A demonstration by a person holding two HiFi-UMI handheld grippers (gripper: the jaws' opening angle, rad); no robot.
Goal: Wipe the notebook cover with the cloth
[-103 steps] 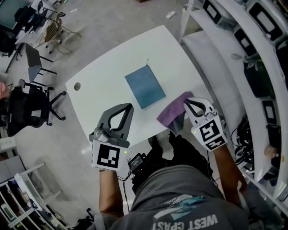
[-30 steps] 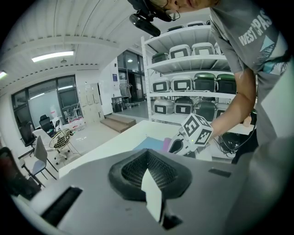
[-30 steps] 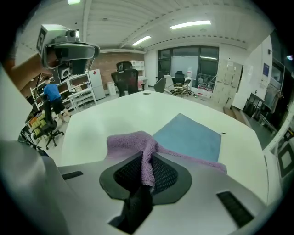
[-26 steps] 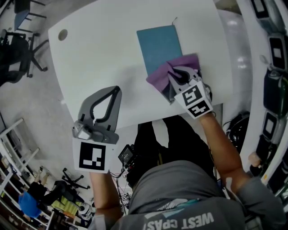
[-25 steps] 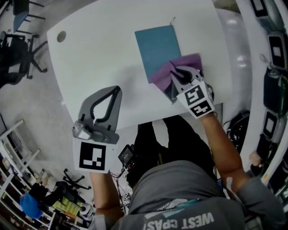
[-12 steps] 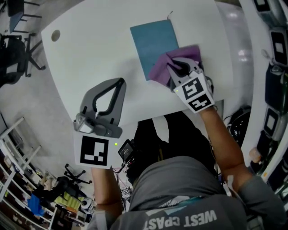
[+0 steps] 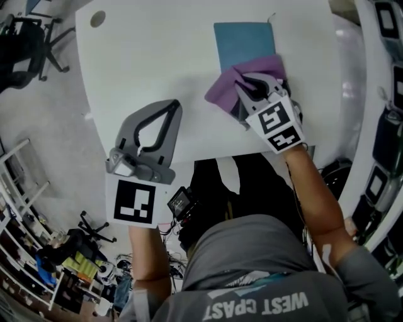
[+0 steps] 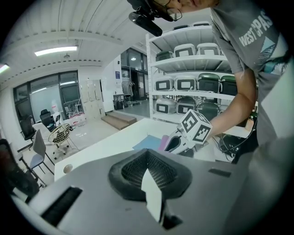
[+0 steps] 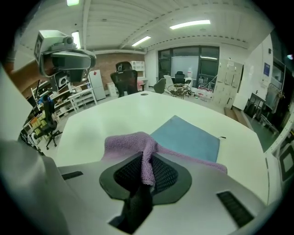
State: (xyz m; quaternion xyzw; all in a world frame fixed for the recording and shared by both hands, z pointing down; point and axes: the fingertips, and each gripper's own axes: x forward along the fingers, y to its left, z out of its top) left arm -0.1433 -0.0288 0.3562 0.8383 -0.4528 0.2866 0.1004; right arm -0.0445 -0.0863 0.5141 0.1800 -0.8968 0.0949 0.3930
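A teal notebook [image 7: 244, 41] lies flat on the white table [image 7: 157, 56], far right of middle. A purple cloth [image 7: 228, 83] covers the notebook's near end and spills onto the table to its left. My right gripper [image 7: 244, 80] is shut on the cloth, a fold of cloth [image 9: 146, 158] pinched between its jaws, with the notebook [image 9: 188, 137] just beyond. My left gripper [image 7: 171, 105] hovers over the table's near left part, shut and holding nothing. In the left gripper view, beyond my left gripper [image 8: 149, 183], the right gripper [image 8: 181, 141] is on the cloth [image 8: 164, 141].
The table has a round cable hole [image 7: 97, 19] at its far left corner. An office chair [image 7: 25, 34] stands on the floor to the left. White shelving with bins [image 7: 384, 94] runs along the right side. The person's body is against the table's near edge.
The right gripper carried the cloth from the table's near edge onto the notebook's near end. In the last half second the cloth slid a little left. The left gripper stayed put.
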